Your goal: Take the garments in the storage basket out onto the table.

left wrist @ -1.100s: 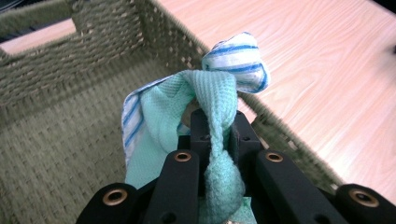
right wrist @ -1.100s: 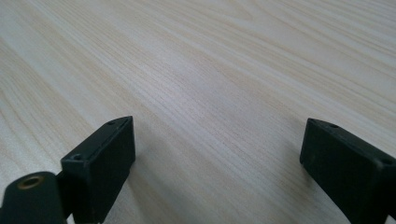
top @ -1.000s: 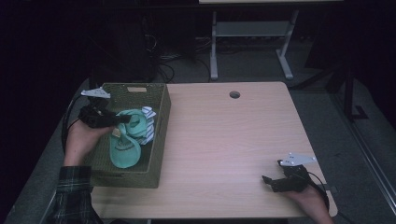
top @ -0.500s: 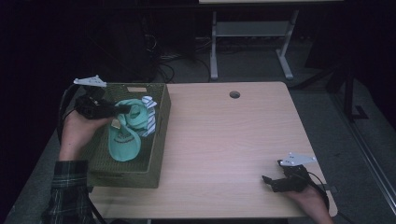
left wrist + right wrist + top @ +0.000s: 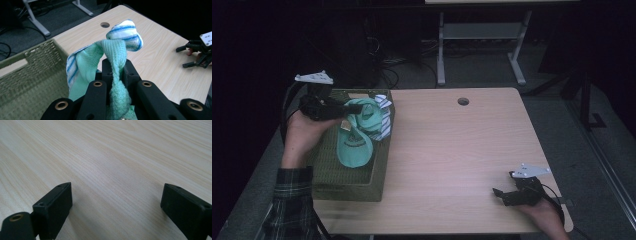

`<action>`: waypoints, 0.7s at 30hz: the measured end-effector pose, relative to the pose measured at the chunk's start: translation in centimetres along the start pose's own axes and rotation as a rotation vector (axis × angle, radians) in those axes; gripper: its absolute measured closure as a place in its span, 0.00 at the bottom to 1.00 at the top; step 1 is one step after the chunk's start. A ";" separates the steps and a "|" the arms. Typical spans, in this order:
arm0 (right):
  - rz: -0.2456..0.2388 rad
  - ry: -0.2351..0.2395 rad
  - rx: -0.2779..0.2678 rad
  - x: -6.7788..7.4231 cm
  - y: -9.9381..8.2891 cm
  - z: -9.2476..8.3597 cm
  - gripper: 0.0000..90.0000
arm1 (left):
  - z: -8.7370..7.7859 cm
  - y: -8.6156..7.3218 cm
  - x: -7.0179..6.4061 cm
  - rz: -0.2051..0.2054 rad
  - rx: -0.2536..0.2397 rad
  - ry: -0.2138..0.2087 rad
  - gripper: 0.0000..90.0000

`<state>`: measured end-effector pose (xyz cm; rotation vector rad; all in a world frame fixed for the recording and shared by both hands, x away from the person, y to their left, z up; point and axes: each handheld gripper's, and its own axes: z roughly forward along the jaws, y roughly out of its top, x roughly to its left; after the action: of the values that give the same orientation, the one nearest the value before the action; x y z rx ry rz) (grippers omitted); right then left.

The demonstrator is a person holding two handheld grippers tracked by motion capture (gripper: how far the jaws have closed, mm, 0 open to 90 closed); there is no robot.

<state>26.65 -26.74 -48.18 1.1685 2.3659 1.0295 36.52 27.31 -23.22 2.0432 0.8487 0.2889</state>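
The left hand-held gripper (image 5: 354,107) hangs over the far end of a woven olive-green basket (image 5: 357,187), its black jaws clamped together on a twisted fold of mint-green knitted cloth (image 5: 113,72). The knit looks soft and ribbed where it is squeezed between the pads, and it bulges above them into a rounded knot. Wrapped up with it is a white terry cloth with blue stripes (image 5: 126,33), which caps the bunch and trails down its side. In the high view the green fabric hangs from the jaws in a loose, drooping oval down into the basket, with the striped cloth draped toward the basket's inner wall.

The basket is rectangular with a coarse plaited weave, standing on the left part of the pale wood-grain table (image 5: 452,145).

The right hand-held gripper (image 5: 502,195) rests near the table's front right corner, its blocky jaws standing wide apart over bare laminate.
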 end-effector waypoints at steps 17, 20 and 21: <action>0.000 0.000 0.000 0.0 0.0 0.0 0.11 | 3.4 3.1 -3.5 0.089 -0.020 -0.071 0.91; 0.000 -0.001 0.000 0.0 0.0 0.0 0.11 | 4.4 3.3 -4.1 0.092 -0.021 -0.092 0.91; 0.000 0.000 0.000 0.0 0.0 0.0 0.11 | 4.8 3.3 -4.3 0.097 -0.016 -0.096 0.91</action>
<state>26.66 -26.75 -48.18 1.1684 2.3656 1.0293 37.26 20.11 -22.89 2.0696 0.6877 0.2482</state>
